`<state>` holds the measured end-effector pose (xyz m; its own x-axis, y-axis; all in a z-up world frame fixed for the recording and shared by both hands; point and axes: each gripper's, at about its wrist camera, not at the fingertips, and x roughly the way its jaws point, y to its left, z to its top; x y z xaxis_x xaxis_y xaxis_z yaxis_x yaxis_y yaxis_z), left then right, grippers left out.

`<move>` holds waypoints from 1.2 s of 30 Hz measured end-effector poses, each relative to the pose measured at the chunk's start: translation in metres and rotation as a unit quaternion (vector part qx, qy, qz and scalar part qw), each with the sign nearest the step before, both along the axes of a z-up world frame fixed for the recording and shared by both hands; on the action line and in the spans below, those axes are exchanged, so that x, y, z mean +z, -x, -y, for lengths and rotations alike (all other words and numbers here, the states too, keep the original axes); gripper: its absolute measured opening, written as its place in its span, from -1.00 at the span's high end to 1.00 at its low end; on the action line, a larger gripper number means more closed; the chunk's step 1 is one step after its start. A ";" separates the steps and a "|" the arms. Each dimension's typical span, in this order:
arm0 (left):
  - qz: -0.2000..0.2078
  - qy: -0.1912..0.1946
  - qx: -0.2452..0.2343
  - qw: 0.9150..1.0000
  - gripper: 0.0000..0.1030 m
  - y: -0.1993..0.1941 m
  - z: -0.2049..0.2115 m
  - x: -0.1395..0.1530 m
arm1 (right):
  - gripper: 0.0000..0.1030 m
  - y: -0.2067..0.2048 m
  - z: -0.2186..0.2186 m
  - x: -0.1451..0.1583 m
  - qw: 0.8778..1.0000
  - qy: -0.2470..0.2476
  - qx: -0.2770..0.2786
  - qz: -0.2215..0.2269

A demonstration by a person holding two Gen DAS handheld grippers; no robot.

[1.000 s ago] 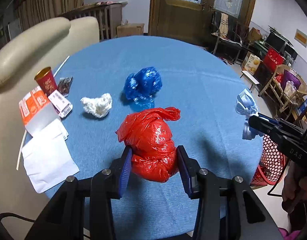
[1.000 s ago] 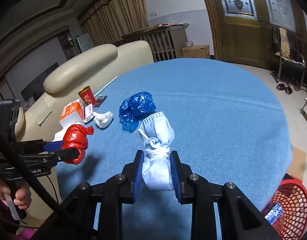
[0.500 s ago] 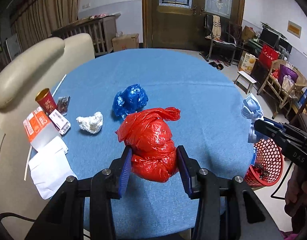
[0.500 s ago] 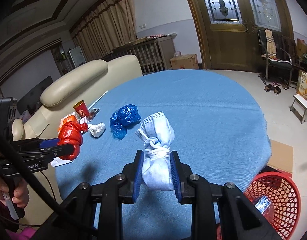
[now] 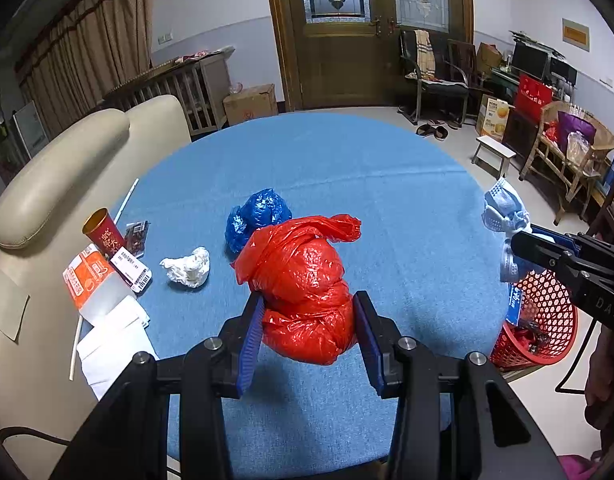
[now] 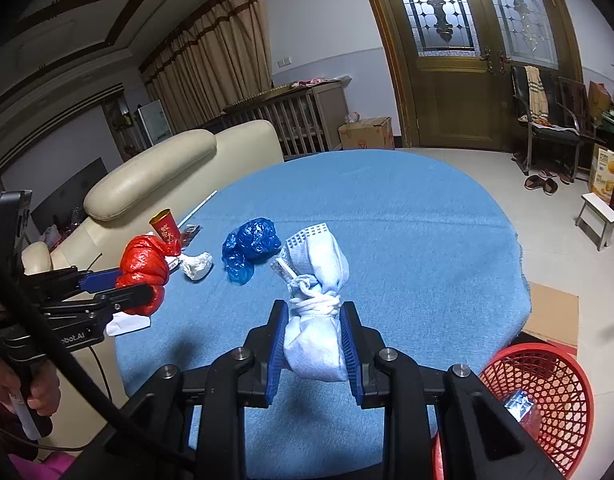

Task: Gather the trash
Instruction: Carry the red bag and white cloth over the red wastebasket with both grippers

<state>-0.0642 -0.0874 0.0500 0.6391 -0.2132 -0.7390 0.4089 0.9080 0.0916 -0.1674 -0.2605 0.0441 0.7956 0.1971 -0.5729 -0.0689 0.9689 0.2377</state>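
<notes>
My left gripper [image 5: 309, 330] is shut on a knotted red plastic bag [image 5: 303, 280], held above the round blue table [image 5: 347, 168]. My right gripper [image 6: 313, 344] is shut on a tied pale blue and white bundle [image 6: 317, 312], also lifted off the table. From the right wrist view the red plastic bag [image 6: 145, 270] and left gripper [image 6: 137, 286] show at the left; from the left wrist view the bundle [image 5: 503, 216] shows at the far right. A red mesh basket [image 6: 547, 392] stands on the floor right of the table, with some trash inside.
On the table lie a crumpled blue bag [image 5: 257, 218], a white paper wad [image 5: 189, 268], a red paper cup [image 5: 103, 232], an orange carton [image 5: 87, 276], wrappers and white napkins [image 5: 115, 344]. A beige sofa [image 5: 59, 176] borders the left; a stool [image 6: 599, 216] and chairs stand right.
Both grippers have drawn back and risen with their loads, so more of the table and room shows. The red basket has come fully into the right wrist view.
</notes>
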 end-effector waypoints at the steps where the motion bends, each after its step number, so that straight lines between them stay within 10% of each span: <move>1: 0.002 -0.001 -0.001 1.000 0.11 0.001 0.001 0.000 | 0.45 0.001 0.000 0.000 1.000 -0.001 0.000 0.000; 36: 0.017 -0.029 -0.049 0.998 0.11 0.022 0.034 0.000 | 0.45 0.026 0.010 0.004 1.000 -0.010 -0.010 0.000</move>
<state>-0.0858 -0.1210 0.0495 0.6417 -0.2341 -0.7304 0.4915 0.8566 0.1572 -0.1930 -0.2708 0.0484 0.7993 0.1927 -0.5692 -0.0497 0.9652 0.2569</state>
